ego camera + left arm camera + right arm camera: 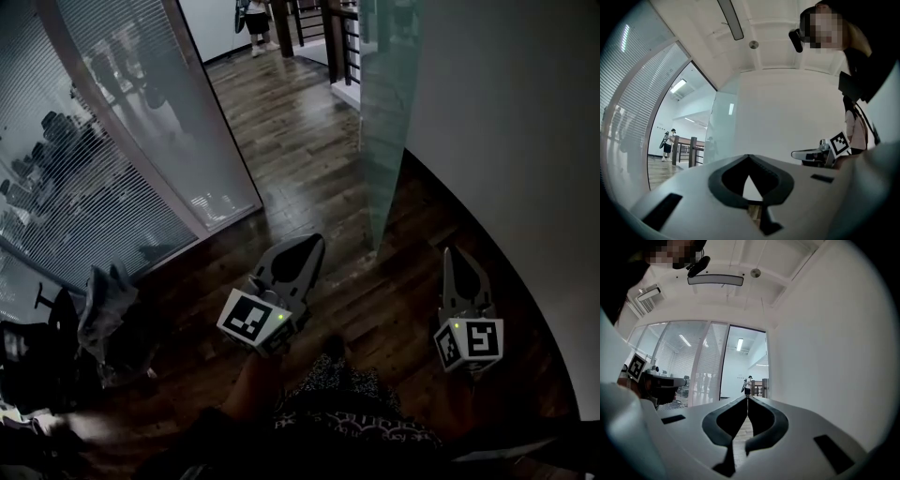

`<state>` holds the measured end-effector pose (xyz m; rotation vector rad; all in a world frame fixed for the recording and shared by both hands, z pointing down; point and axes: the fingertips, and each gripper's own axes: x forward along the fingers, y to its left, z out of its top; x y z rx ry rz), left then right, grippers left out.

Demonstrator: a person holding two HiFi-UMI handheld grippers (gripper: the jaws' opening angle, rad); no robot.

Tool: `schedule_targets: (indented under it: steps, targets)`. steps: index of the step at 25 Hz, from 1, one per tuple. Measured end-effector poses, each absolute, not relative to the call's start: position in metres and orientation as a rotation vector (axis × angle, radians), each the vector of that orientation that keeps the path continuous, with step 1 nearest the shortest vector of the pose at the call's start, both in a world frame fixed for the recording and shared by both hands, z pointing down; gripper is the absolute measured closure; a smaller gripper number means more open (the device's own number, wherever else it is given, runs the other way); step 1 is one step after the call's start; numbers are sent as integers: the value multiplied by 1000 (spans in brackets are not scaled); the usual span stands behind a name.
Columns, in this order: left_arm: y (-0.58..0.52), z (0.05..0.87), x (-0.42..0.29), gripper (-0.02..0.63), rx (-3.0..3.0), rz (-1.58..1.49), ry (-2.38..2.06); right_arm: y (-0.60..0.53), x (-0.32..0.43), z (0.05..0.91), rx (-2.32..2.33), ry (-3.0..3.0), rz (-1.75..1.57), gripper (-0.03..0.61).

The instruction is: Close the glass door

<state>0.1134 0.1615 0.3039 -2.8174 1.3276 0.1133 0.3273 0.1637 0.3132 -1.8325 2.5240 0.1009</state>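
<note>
Head view: the glass door (384, 122) stands open beside the wall (525, 141). Left gripper (305, 248) and right gripper (452, 258) are both pinched together and empty, probably just approaching.

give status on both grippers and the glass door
Left gripper shut, empty. Right gripper shut, empty. Glass door open, neither gripper touching it. Person standing far down the corridor, not in the way.

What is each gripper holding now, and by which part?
Nothing. The left gripper and the right gripper both have their jaws together with nothing between them, and neither touches the glass door.
</note>
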Motion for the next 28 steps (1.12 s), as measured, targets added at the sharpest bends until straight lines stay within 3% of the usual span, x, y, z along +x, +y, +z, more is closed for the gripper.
schedule_targets:
  steps: [28]
  targets:
    - [-41,298,88,612,-2867,150,1230,-36,315,308,-1950,2438,70,575]
